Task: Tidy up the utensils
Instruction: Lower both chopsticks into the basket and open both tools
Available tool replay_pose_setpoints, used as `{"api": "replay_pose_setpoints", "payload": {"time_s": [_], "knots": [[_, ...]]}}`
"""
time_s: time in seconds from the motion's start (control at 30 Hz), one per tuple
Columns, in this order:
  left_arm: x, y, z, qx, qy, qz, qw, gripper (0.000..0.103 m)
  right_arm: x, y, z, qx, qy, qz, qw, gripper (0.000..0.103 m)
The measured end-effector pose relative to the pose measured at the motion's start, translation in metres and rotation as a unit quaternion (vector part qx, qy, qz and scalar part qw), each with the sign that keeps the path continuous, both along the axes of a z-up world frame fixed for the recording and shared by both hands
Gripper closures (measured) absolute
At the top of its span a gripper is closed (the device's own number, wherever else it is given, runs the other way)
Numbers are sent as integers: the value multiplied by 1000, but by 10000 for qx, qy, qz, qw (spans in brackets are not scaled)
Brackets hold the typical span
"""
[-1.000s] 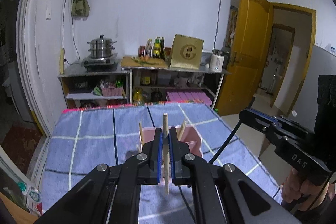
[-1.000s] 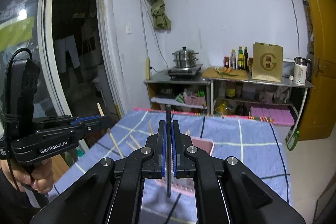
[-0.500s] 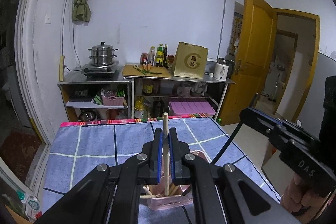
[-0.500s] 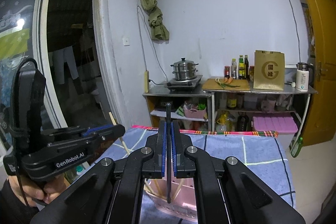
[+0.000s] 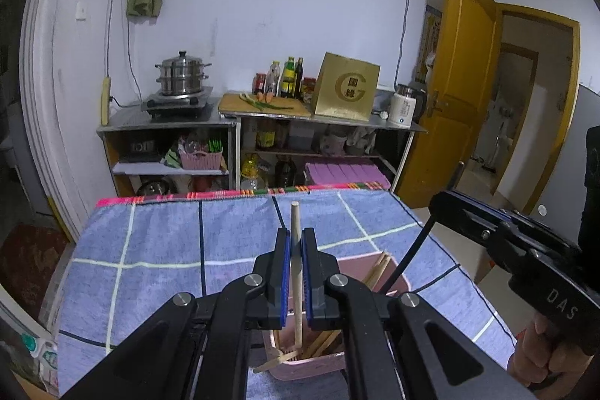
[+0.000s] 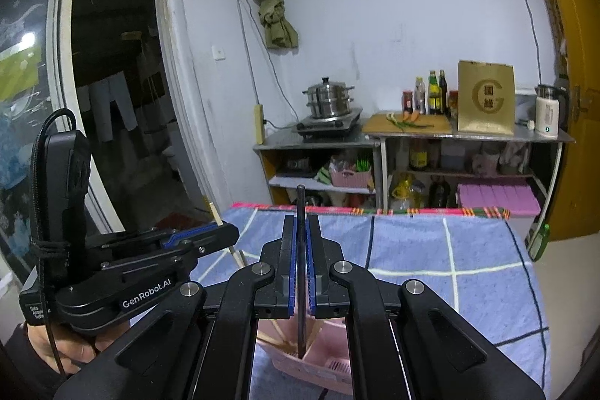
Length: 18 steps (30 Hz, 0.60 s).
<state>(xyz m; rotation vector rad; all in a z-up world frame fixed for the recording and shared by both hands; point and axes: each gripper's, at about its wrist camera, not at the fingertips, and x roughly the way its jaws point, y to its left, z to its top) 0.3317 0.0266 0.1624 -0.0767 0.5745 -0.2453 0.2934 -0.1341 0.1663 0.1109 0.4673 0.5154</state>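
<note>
My left gripper point(image 5: 295, 242) is shut on a pale wooden chopstick point(image 5: 296, 272), held upright with its lower end inside the pink utensil holder point(image 5: 311, 368). Several wooden chopsticks point(image 5: 377, 272) lean in that holder. My right gripper point(image 6: 300, 231) is shut on a black chopstick point(image 6: 300, 208), also upright, its tip down in the pink holder point(image 6: 318, 358). In the left wrist view the right gripper point(image 5: 442, 203) comes in from the right with the black chopstick point(image 5: 407, 259) slanting into the holder. The left gripper point(image 6: 225, 233) shows at the left of the right wrist view.
The holder stands on a table under a blue checked cloth point(image 5: 168, 250) with a striped far edge. Behind are metal shelves with a steamer pot point(image 5: 182, 77), bottles point(image 5: 288, 77), a gold box point(image 5: 347, 92) and a kettle point(image 6: 547, 113). A yellow door point(image 5: 461, 81) is open at right.
Both grippers moved forward and down over the pink holder. The holder now sits right below the fingers, and both chopsticks' lower ends have gone into it.
</note>
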Motion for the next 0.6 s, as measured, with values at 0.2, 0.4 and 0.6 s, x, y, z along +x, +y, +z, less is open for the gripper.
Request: {"api": "replay_pose_setpoints", "payload": {"time_s": [0.2, 0.4, 0.6], "knots": [[5, -1, -20, 21, 167, -19, 9999, 97, 3, -2, -16, -37, 174, 19, 9998, 99], [5, -5, -37, 72, 334, -69, 9994, 97, 3, -4, -28, -83, 345, 66, 9993, 99], [-1, -5, -41, 54, 391, -71, 9992, 97, 1, -7, -32, -132, 446, 112, 9989, 99]]}}
